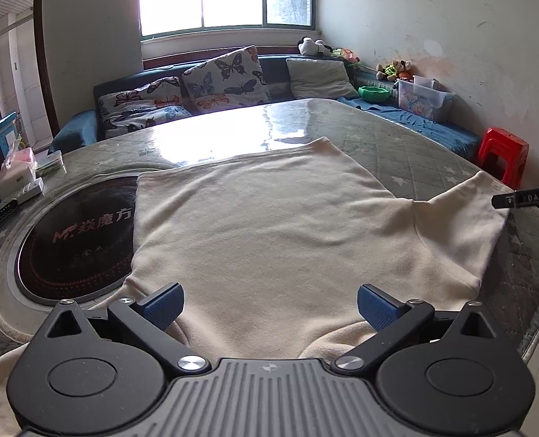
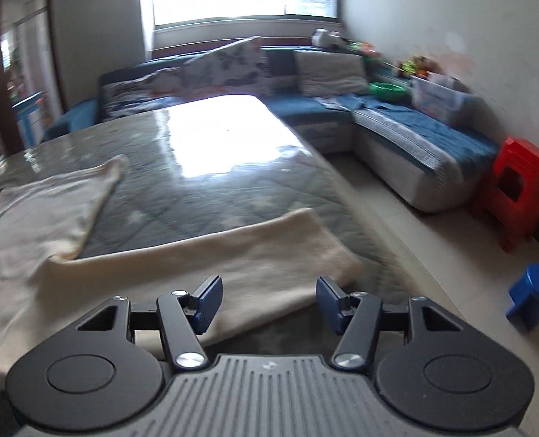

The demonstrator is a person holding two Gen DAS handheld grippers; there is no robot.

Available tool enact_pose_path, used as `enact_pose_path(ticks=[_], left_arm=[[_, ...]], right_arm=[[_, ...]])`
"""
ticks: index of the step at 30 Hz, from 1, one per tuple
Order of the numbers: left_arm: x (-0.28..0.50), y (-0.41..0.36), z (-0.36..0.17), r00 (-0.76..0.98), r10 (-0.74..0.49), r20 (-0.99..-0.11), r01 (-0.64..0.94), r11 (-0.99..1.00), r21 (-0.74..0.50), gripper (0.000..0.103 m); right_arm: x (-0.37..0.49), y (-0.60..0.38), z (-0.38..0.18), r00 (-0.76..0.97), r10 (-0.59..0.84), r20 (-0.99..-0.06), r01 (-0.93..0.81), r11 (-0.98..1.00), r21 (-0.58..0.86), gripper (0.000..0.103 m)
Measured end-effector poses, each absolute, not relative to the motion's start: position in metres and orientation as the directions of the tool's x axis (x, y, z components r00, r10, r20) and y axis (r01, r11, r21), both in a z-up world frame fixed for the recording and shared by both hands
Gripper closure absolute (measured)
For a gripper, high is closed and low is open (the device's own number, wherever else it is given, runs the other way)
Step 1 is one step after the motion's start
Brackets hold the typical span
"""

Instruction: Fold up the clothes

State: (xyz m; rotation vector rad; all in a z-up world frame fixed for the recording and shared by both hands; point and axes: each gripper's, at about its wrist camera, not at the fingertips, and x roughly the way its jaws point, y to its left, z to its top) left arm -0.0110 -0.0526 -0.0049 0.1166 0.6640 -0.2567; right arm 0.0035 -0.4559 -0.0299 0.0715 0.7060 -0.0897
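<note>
A cream T-shirt (image 1: 269, 225) lies spread flat on the quilted table (image 1: 397, 153), its hem toward the far side. My left gripper (image 1: 269, 307) is open and empty, low over the collar end of the shirt. The shirt's right sleeve (image 2: 233, 255) shows in the right wrist view, stretched toward the table's edge. My right gripper (image 2: 267, 304) is open and empty just above the near edge of that sleeve. A dark tip of the right gripper (image 1: 524, 198) shows at the far right of the left wrist view by the sleeve end (image 1: 477, 218).
A round black induction hob (image 1: 76, 240) is set in the table, partly under the shirt's left side. Tissue boxes (image 1: 16, 174) stand at the table's left edge. A blue sofa (image 2: 397, 123), red stool (image 2: 517, 196) and blue stool (image 2: 531, 296) stand to the right.
</note>
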Motion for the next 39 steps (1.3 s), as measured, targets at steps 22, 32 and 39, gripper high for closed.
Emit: enact_pose_path(ticks=[22, 32, 39], left_arm=[[-0.018, -0.082, -0.008, 0.713, -0.312, -0.628, 0.413, 0.911, 0.016, 0.0], [-0.02, -0.085, -0.016, 0.686, -0.328, -0.649, 0.449, 0.893, 0.023, 0.0], [-0.021, -0.084, -0.019, 0.665, -0.336, -0.667, 0.442, 0.897, -0.01, 0.0]], right_arm=[[0.01, -0.489, -0.025, 0.767, -0.178, -0.616, 0.231, 0.973, 0.007, 0.098], [0.013, -0.489, -0.021, 0.761, -0.217, -0.612, 0.253, 0.967, -0.029, 0.082], [0.009, -0.442, -0.001, 0.81, -0.04, -0.585, 0.046, 0.999, -0.006, 0.067]])
